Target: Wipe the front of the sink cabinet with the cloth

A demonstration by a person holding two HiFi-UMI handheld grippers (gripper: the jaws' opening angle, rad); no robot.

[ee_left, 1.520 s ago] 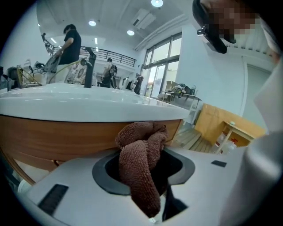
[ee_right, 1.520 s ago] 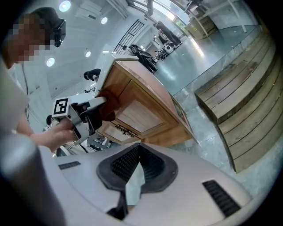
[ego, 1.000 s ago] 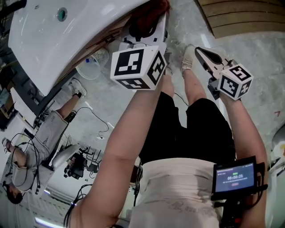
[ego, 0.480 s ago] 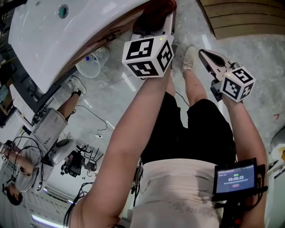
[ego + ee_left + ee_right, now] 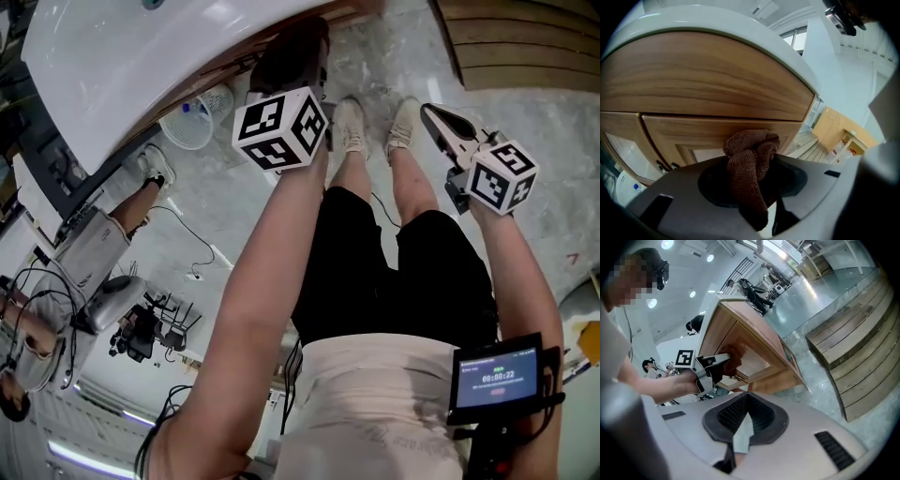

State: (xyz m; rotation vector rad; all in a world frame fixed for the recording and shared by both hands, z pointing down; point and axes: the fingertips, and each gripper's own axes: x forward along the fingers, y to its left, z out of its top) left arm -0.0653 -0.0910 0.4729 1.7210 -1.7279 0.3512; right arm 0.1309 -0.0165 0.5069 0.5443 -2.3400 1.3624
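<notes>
Brown knitted cloth is bunched between the jaws of the left gripper, which is clamped on it. A fold hangs down over the jaw pads. The cloth sits at the wooden front of the sink cabinet, at a recessed door panel just under the curved upper band. In the right gripper view it looks pressed against the wood. White sink tops the cabinet, rim overhanging the curved front.

Right gripper is off to the person's right, well apart from the cabinet. Its jaws are drawn together with nothing between them, tips toward the grey marbled floor.

White mesh basket stands on the floor beside the cabinet. Slatted wooden steps rise past its far end. Small screen is mounted at the person's right hip. Pale shoes are planted close to the cabinet base.
</notes>
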